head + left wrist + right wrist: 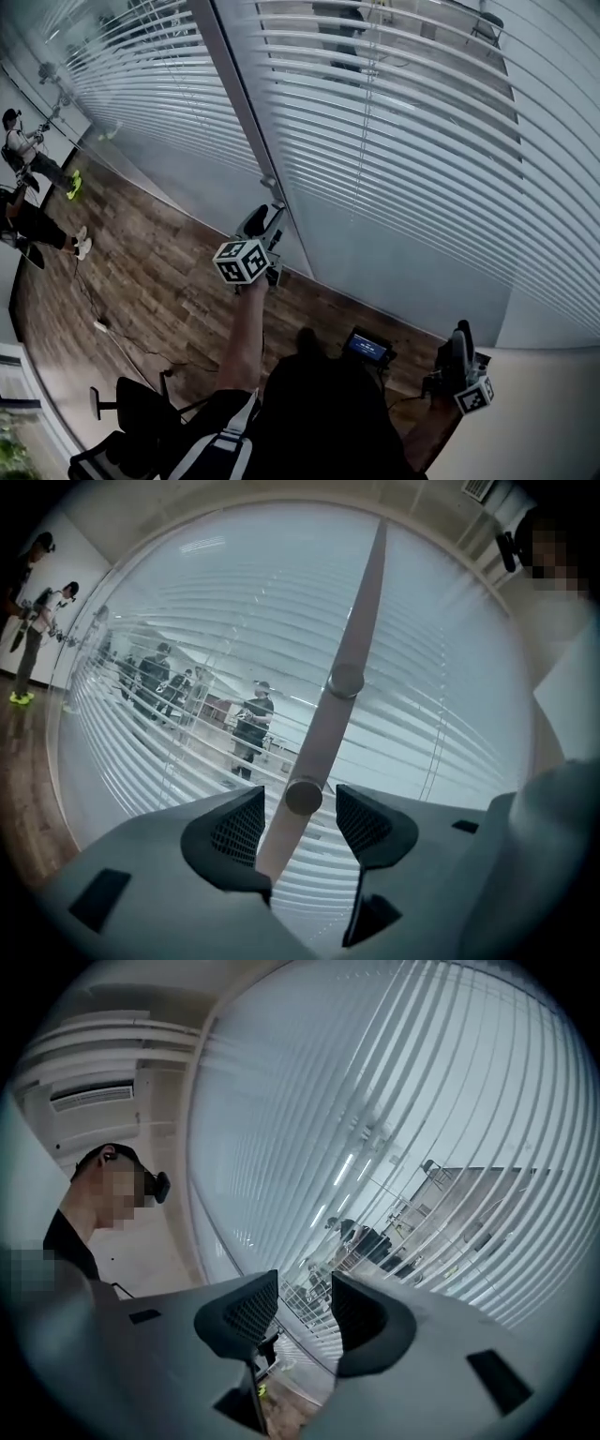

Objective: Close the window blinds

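Observation:
White slatted blinds (403,122) hang behind glass panes, with the slats tilted enough that people show through them. A pale upright bar (361,602) between the panes carries two round knobs. The lower knob (304,796) sits between the jaws of my left gripper (300,822), which stands open with a gap on either side of the knob. The upper knob (345,680) is farther up the bar. In the head view the left gripper (268,210) is raised against the bar (239,103). My right gripper (305,1312) hangs low at the right (459,337), open and empty, facing the blinds (394,1129).
Two people (23,155) stand on the wooden floor (159,272) at the far left. A black office chair (131,412) is behind me on the left. A small device with a blue screen (367,347) rests near the glass. A pale wall (553,412) closes the right side.

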Available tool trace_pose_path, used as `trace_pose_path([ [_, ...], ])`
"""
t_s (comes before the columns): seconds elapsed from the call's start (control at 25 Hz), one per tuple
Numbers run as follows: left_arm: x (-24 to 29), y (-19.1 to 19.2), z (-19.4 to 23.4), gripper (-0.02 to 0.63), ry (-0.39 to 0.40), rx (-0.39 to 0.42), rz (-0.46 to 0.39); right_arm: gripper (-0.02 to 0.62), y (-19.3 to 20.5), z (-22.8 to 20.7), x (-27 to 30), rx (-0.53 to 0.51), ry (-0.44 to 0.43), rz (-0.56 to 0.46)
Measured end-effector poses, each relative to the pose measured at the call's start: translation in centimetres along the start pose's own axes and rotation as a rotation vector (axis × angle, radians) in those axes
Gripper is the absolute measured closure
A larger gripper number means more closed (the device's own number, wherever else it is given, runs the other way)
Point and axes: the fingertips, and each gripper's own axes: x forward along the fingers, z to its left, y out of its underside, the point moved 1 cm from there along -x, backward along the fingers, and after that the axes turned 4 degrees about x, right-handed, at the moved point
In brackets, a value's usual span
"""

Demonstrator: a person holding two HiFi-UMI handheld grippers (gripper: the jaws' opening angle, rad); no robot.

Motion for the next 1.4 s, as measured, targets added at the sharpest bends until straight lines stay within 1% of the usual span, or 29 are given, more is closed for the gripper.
trace_pose_path([
  [0.08, 0.5, -0.9, -0.3, 0.376, 0.018, 0.021, -0.004, 0.414, -0.3, 0.8, 0.4, -0.008, 0.018, 0.002],
  [0.16, 0.9, -1.2, -0.2, 0.430, 0.034, 0.033, -0.003, 0.414, 0.1, 1.1, 1.1, -0.012, 0.030, 0.007],
  [0.28, 1.1, -1.0, -0.4, 0.468, 0.049, 0.046, 0.003, 0.414, 0.6, 1.2, 1.5, -0.025, 0.041, 0.019],
  [0.44, 0.3, -1.2, -1.5, 0.471, 0.044, 0.032, 0.007, 0.414, 0.1, 2.5, 1.3, -0.041, 0.042, 0.025],
  [0.48, 0.3, -1.5, -1.7, 0.471, 0.038, 0.045, 0.012, 0.414, -0.1, 2.9, 1.6, -0.045, 0.040, 0.027],
  [0.6, 0.4, -2.3, -1.8, 0.472, 0.007, 0.147, 0.051, 0.414, -0.3, 3.6, 2.8, -0.047, 0.028, 0.036],
  [0.72, 1.2, -1.6, -0.9, 0.472, -0.017, 0.219, 0.084, 0.414, 0.5, 2.5, 3.8, -0.039, 0.023, 0.043],
  [0.8, 1.5, -1.2, -0.8, 0.472, -0.044, 0.292, 0.109, 0.414, 0.8, 1.9, 4.1, -0.037, 0.021, 0.047],
  [0.88, 1.5, -1.0, -0.9, 0.472, -0.079, 0.399, 0.139, 0.414, 0.9, 1.8, 4.0, -0.039, 0.017, 0.052],
  [0.96, 1.7, -0.7, -0.7, 0.472, -0.124, 0.528, 0.167, 0.414, 0.9, 1.7, 4.1, -0.044, 0.013, 0.055],
  [1.0, 1.8, -0.6, -0.6, 0.472, -0.142, 0.580, 0.177, 0.414, 1.0, 1.6, 4.2, -0.046, 0.011, 0.056],
  [1.04, 1.9, -0.7, -0.6, 0.472, -0.154, 0.613, 0.182, 0.414, 1.0, 1.6, 4.3, -0.047, 0.008, 0.056],
  [1.12, 2.0, -0.8, -0.6, 0.472, -0.162, 0.628, 0.184, 0.414, 0.9, 1.7, 4.4, -0.048, 0.004, 0.056],
  [1.24, 2.0, -0.8, -0.7, 0.472, -0.161, 0.613, 0.180, 0.414, 0.6, 1.7, 4.2, -0.051, 0.007, 0.057],
  [1.36, 2.0, -0.8, -0.7, 0.471, -0.159, 0.618, 0.167, 0.414, 0.5, 1.8, 3.9, -0.053, 0.008, 0.052],
  [1.4, 2.0, -0.8, -0.8, 0.471, -0.153, 0.606, 0.160, 0.414, 0.4, 1.9, 3.8, -0.054, 0.007, 0.050],
])
